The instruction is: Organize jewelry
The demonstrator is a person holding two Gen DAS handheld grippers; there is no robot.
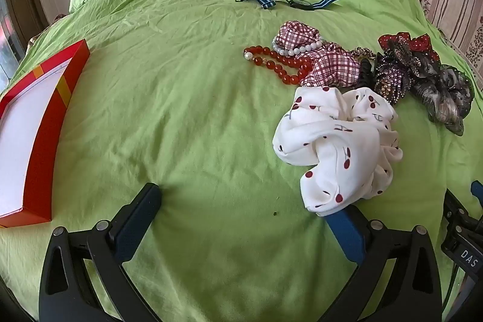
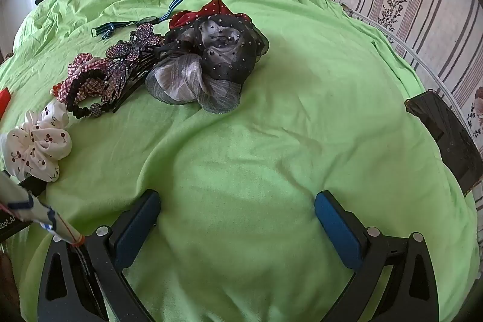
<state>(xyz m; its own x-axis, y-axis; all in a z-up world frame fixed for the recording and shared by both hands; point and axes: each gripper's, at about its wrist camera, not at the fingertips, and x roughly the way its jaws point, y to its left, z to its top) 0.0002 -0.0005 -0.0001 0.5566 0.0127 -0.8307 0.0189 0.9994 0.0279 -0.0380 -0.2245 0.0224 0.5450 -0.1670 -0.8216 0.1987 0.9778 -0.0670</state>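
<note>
Near the right of the green sheet (image 1: 187, 116), the white cherry scrunchie (image 1: 335, 147) lies over one finger of the wide-spread left gripper (image 1: 244, 210); the right gripper (image 2: 237, 210) is equally wide and empty. Closing now may snag the loose sheet, and the red box (image 1: 39, 159) sits far left.
</note>
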